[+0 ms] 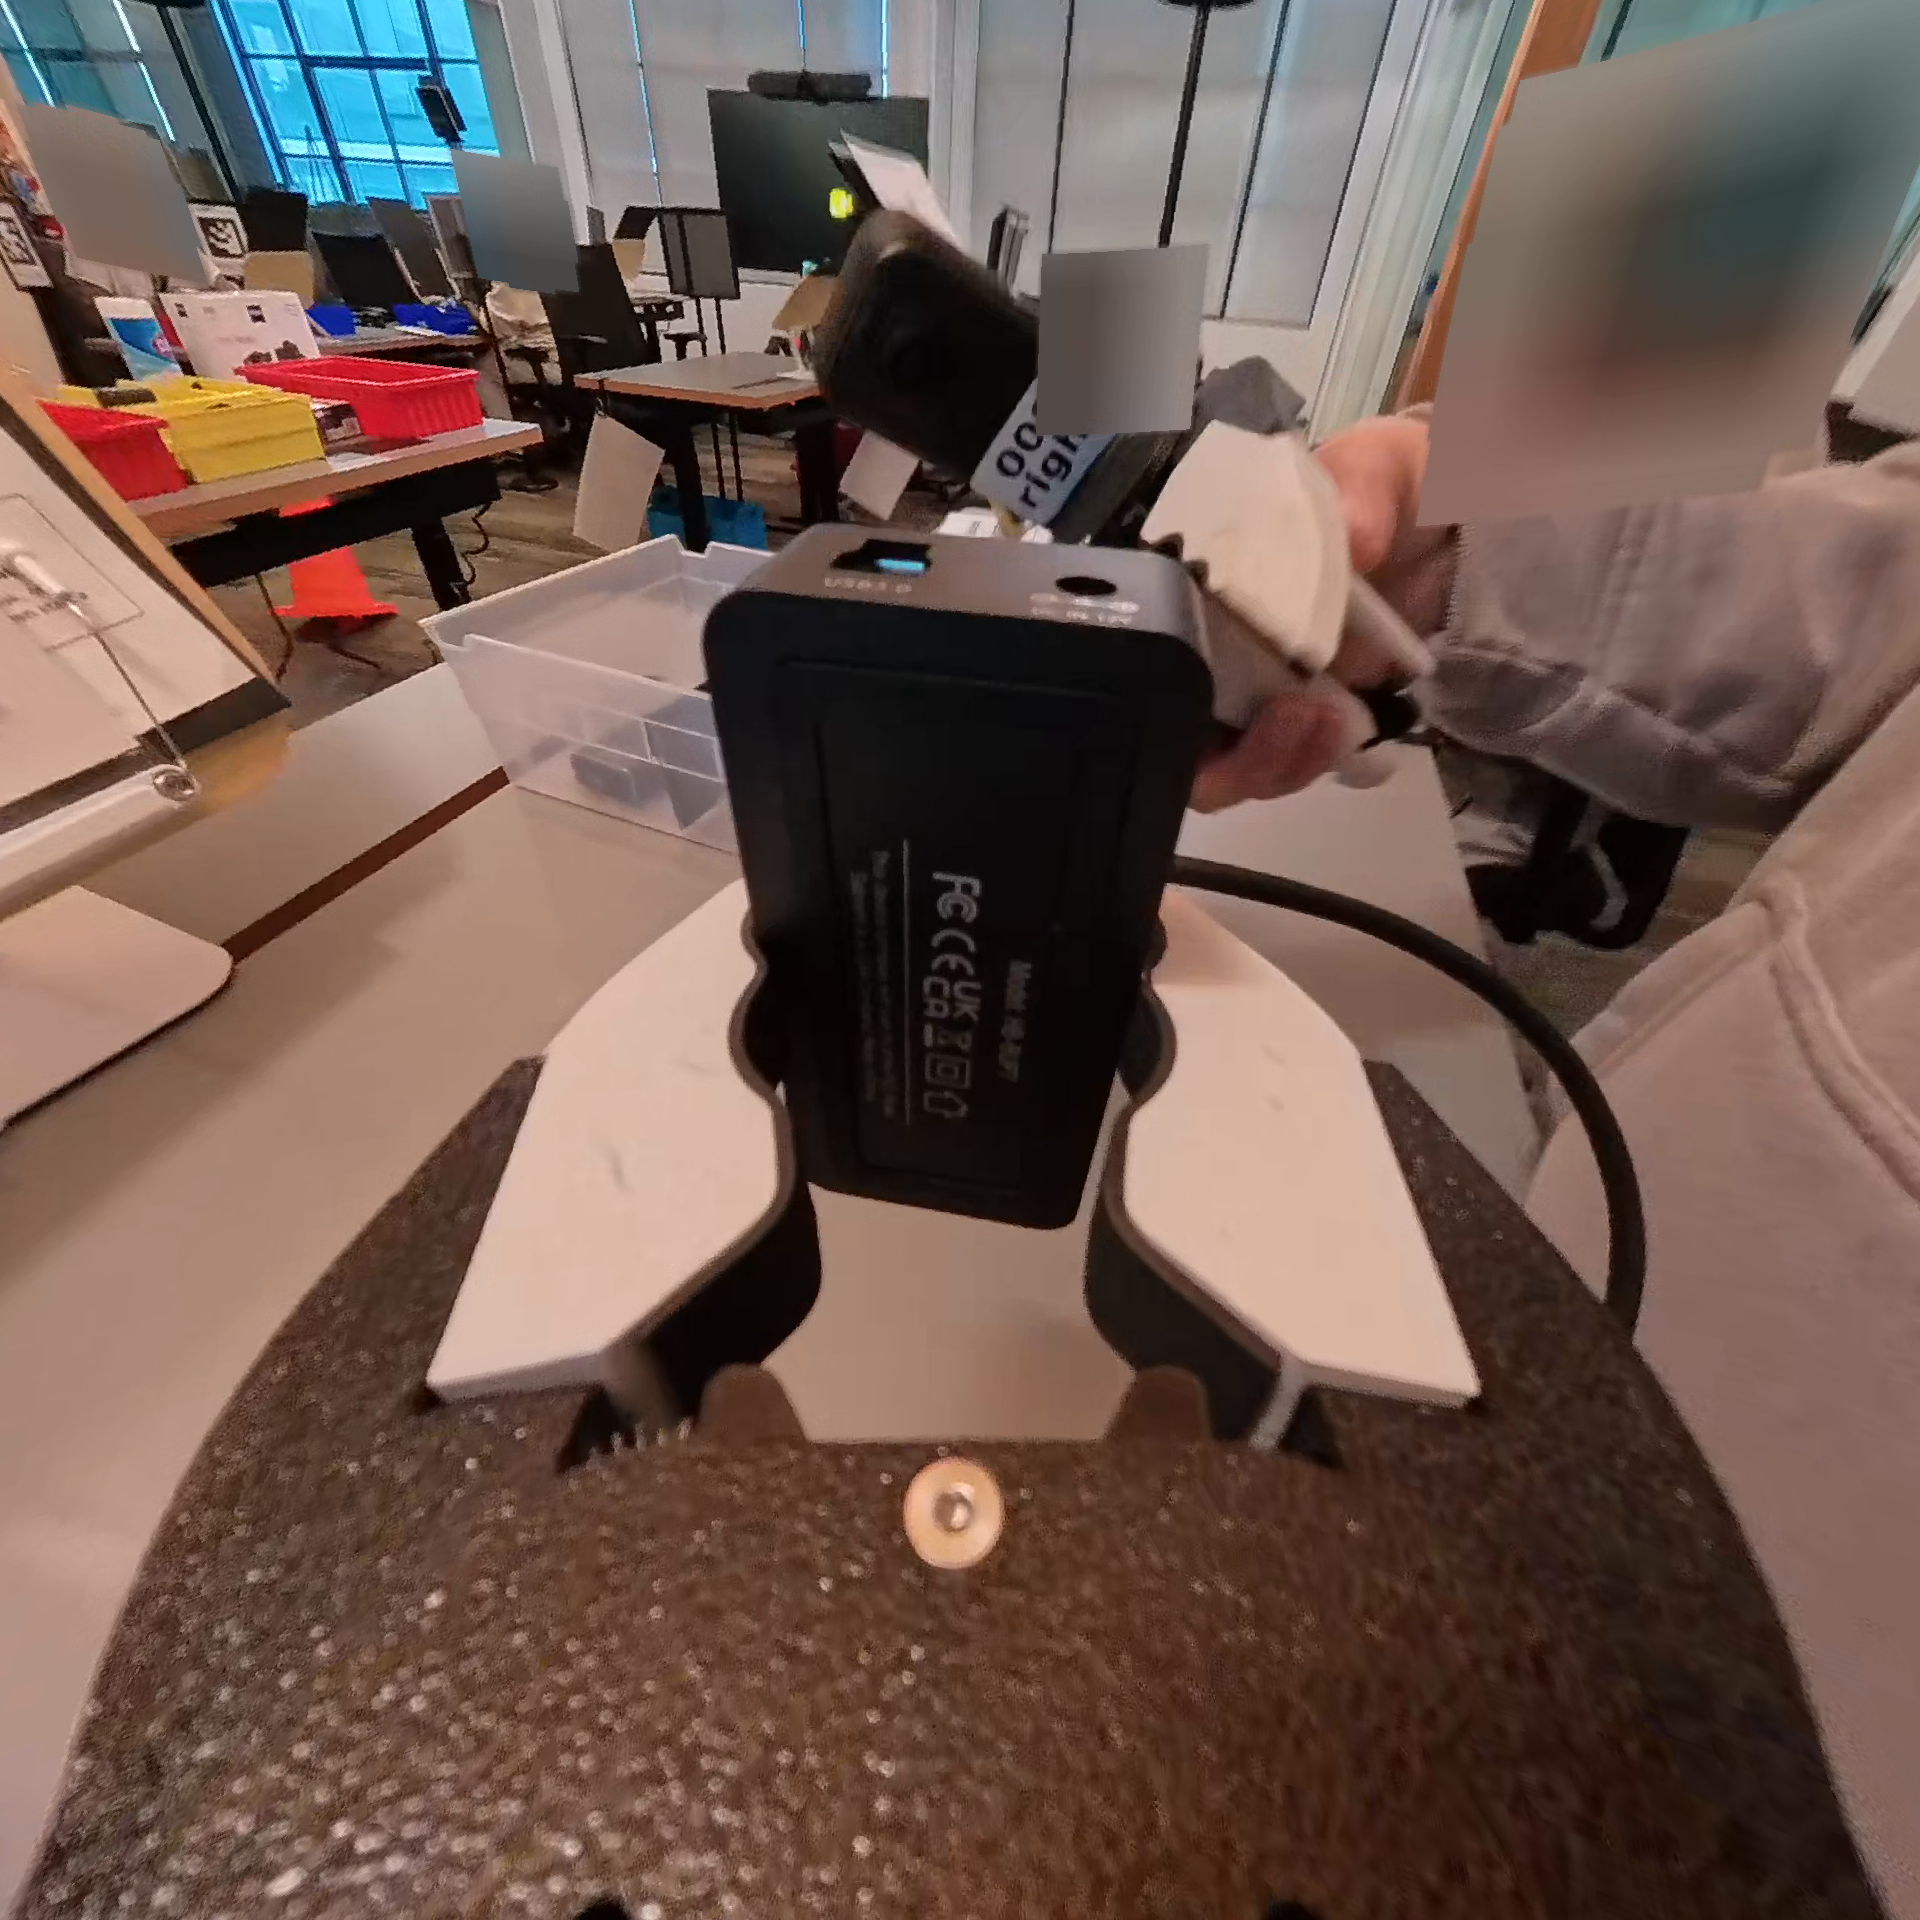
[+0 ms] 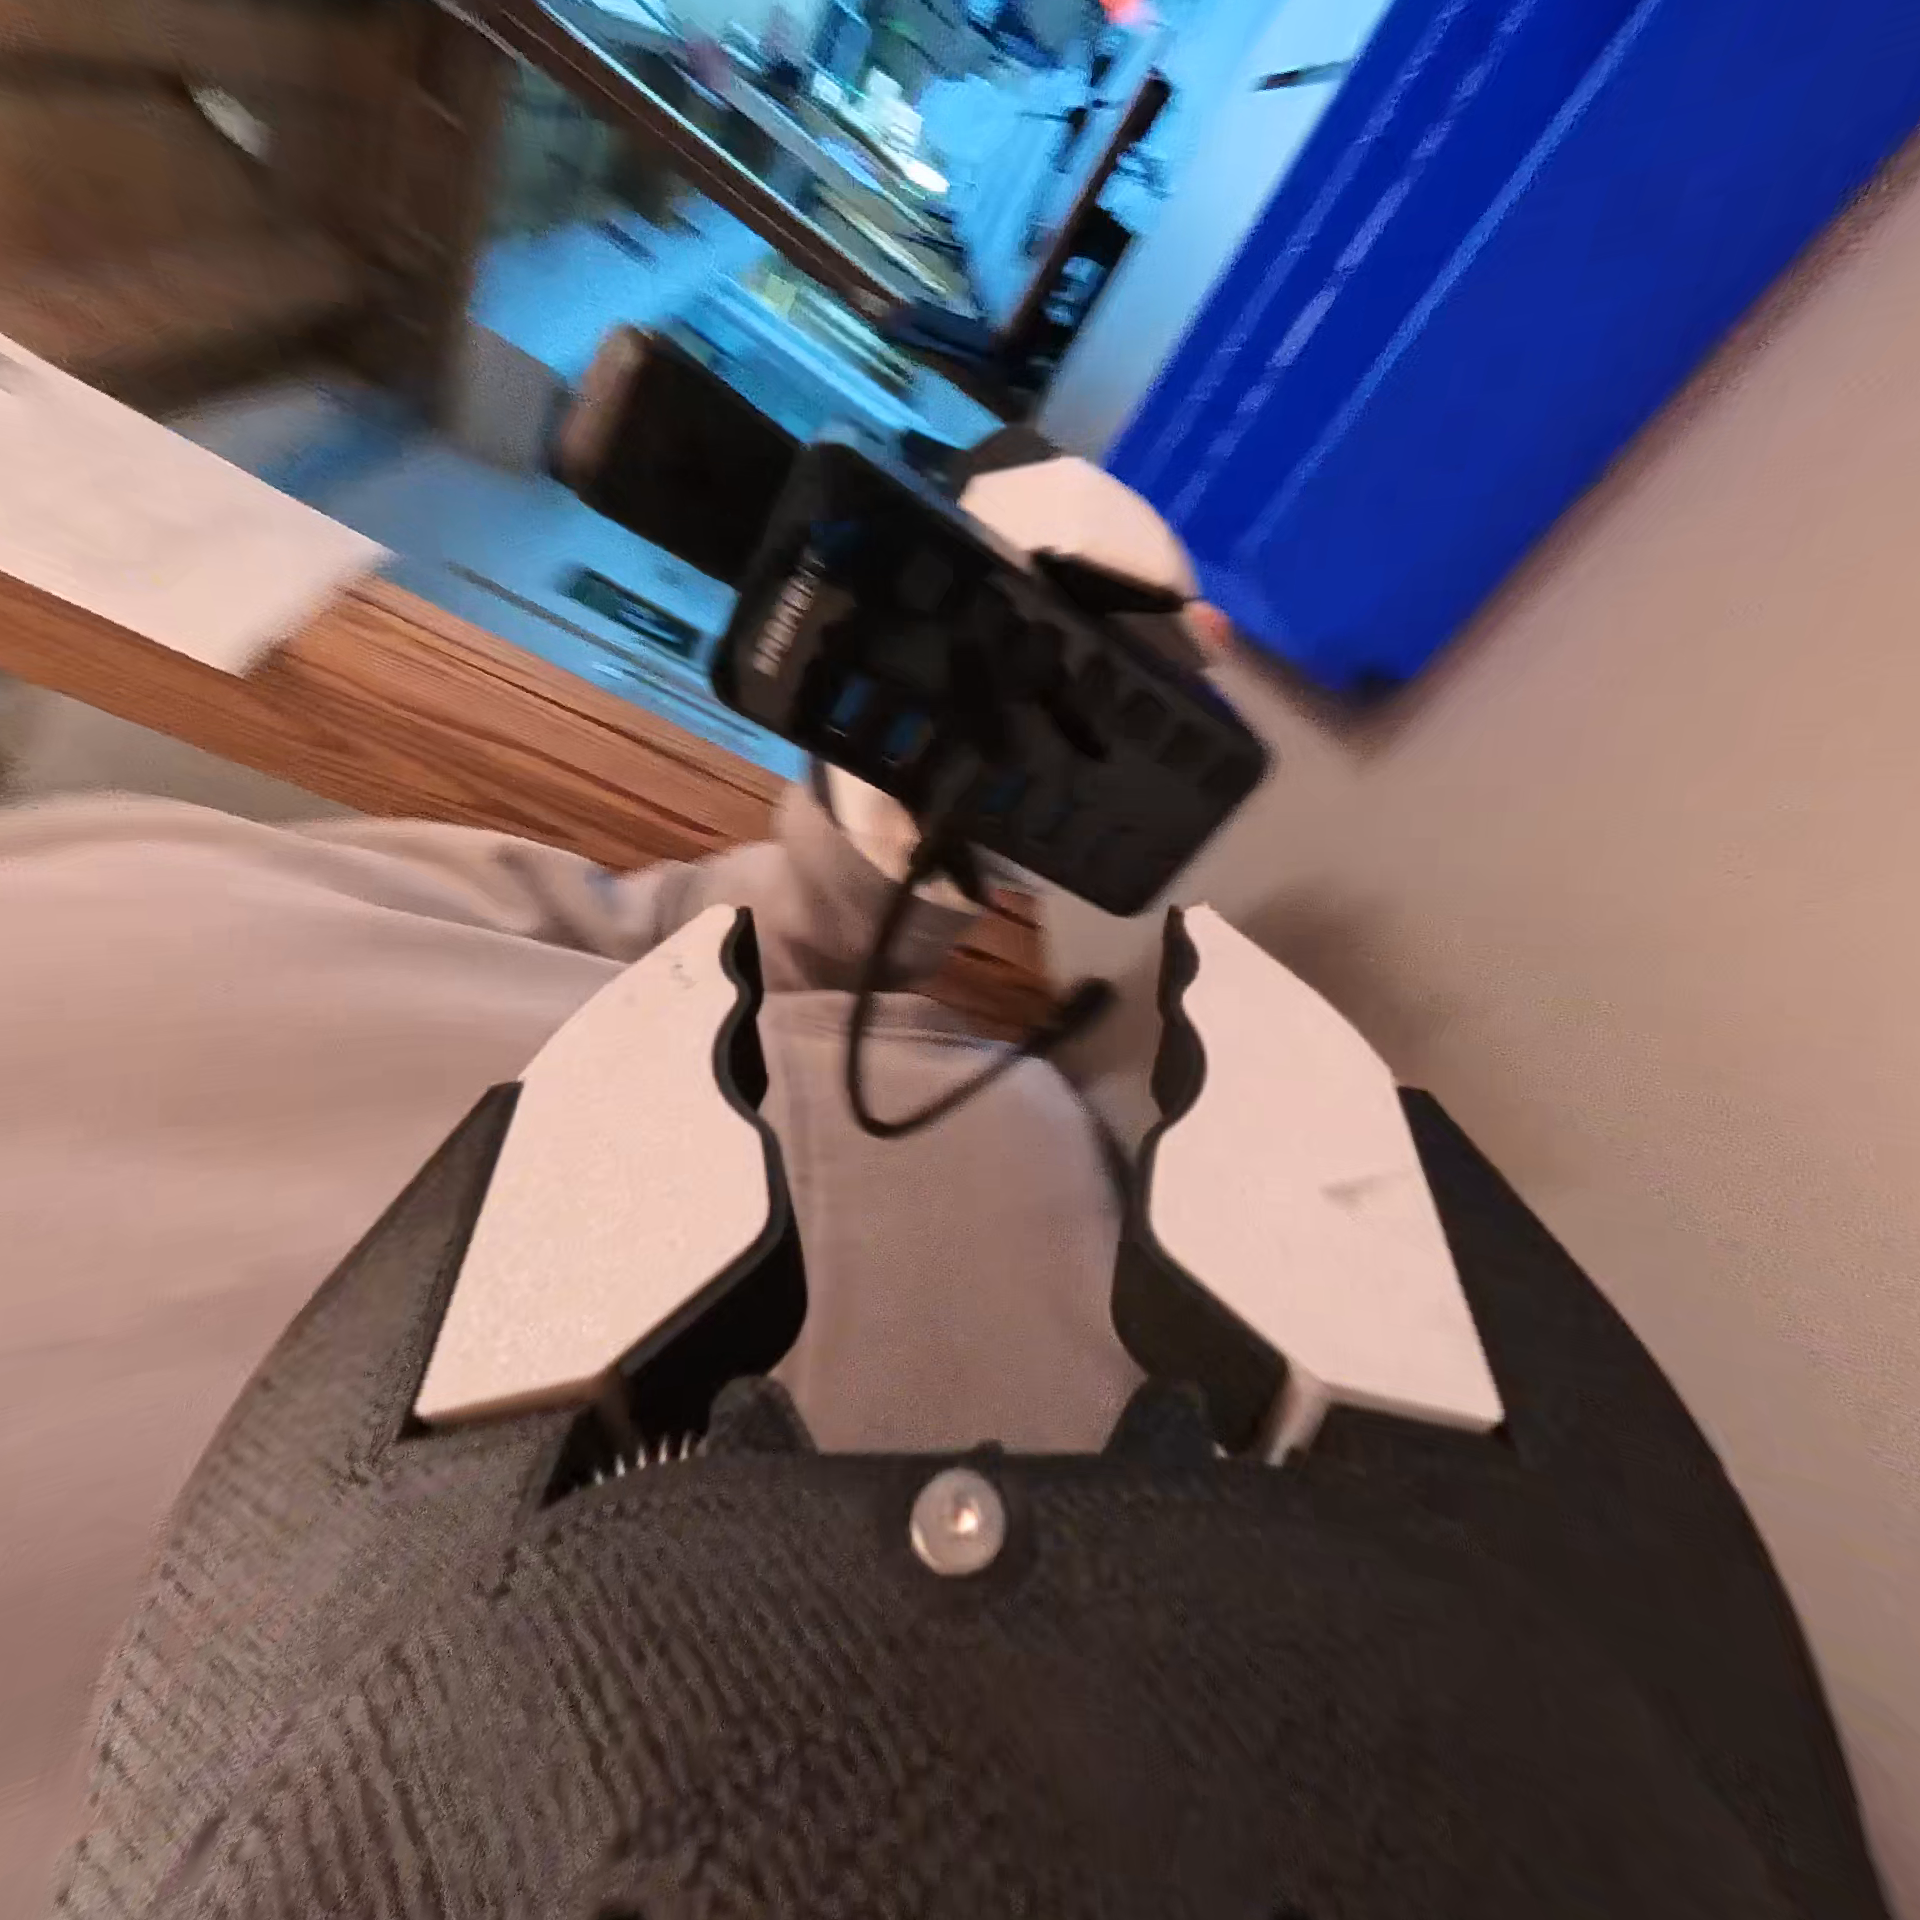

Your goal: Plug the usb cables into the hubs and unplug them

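My left gripper [image 1: 956,935] is shut on a black USB hub [image 1: 956,790] and holds it upright above the table, underside towards the camera, with its top-end ports showing. A black cable [image 1: 1538,1029] curves down behind it on the right. My right gripper [image 2: 961,935] is open and empty. In its blurred view the hub [image 2: 987,675] sits ahead, held by the left gripper's white fingers [image 2: 1081,520]. A thin black cable [image 2: 894,1039] hangs from the hub and loops between my right fingers. The right gripper [image 1: 1247,561] also shows beside the hub's top right corner.
A clear plastic bin [image 1: 582,665] holding dark items stands behind the hub on the grey table [image 1: 312,1039]. A white board on a stand [image 1: 83,644] is at the left. A person's grey sleeve [image 1: 1662,644] fills the right. A blue bin [image 2: 1455,364] is at the far right.
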Demonstrator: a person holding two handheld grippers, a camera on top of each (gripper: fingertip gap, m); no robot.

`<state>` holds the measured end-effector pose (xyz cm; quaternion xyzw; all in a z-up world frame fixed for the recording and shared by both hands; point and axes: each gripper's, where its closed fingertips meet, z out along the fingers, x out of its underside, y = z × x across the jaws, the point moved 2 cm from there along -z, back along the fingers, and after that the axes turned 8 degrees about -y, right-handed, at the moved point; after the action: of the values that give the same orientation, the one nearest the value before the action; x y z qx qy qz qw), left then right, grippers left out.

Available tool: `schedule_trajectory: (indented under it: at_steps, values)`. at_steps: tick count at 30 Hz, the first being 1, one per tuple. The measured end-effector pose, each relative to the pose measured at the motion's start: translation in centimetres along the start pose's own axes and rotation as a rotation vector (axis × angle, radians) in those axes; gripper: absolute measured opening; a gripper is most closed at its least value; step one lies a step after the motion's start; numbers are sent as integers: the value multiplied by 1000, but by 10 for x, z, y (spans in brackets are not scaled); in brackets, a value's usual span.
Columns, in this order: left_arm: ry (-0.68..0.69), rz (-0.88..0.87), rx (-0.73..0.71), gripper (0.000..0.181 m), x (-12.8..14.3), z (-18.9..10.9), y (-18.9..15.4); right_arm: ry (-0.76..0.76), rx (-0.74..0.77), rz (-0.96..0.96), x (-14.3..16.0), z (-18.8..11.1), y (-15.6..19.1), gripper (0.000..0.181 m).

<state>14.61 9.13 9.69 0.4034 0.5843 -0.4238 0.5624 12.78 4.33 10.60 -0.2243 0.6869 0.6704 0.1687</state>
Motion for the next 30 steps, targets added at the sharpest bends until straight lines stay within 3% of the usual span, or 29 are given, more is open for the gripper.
schedule_trajectory:
  at_steps: [1,5,11,23,30]
  values:
    - [7,11,9,63,1,0,-1,-27,-52,75,1,6,5,67]
    - [-1,26,23,63,2,-2,-4,-76,-123,271,2,17,8,51]
    - [24,56,19,63,9,-2,-8,-93,-117,394,0,21,5,33]
    - [0,43,-17,62,12,-1,-5,-60,-22,345,4,25,-10,10]
    - [2,66,-37,62,16,0,-5,-31,18,264,6,24,-13,10]
